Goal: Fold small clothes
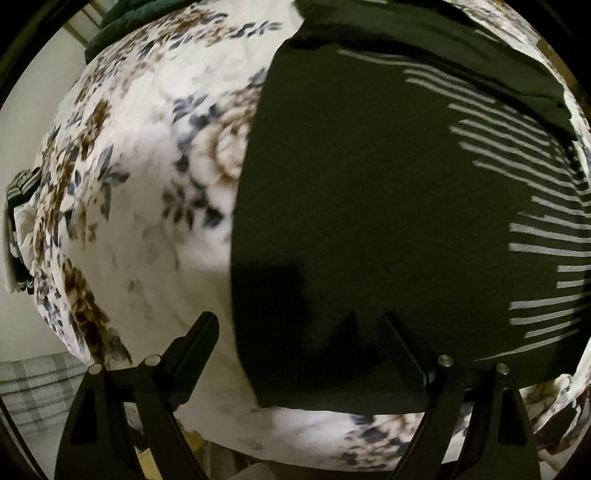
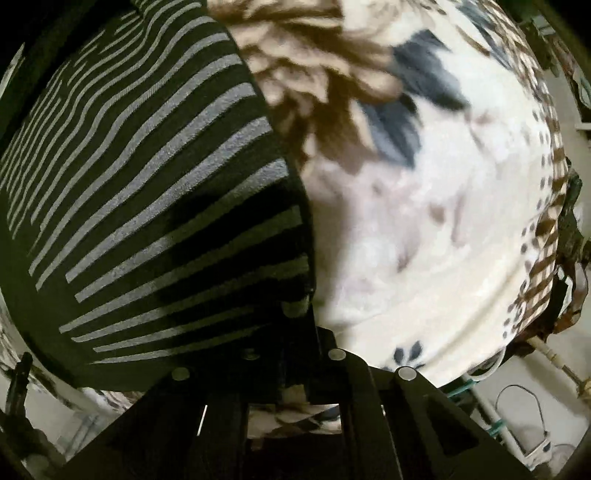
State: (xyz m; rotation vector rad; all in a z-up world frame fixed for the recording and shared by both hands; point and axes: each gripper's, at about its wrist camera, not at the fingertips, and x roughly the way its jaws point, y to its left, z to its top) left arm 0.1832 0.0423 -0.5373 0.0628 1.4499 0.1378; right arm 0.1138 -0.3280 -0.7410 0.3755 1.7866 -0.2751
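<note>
A dark garment point(image 1: 369, 221) with grey stripes lies flat on a white floral blanket point(image 1: 147, 184). In the left wrist view my left gripper point(image 1: 299, 325) is open, its jaws wide apart over the garment's near left corner, one finger on the blanket and one on the cloth. In the right wrist view the garment's striped part point(image 2: 147, 203) fills the left side. My right gripper point(image 2: 295, 314) has its fingers close together at the garment's near right edge, and they look shut on that edge.
The floral blanket point(image 2: 424, 221) covers a bed. A green cloth point(image 1: 122, 22) lies at the far left. Another striped cloth point(image 1: 18, 192) hangs at the bed's left edge. Cables and a pipe point(image 2: 546, 362) show past the bed's right edge.
</note>
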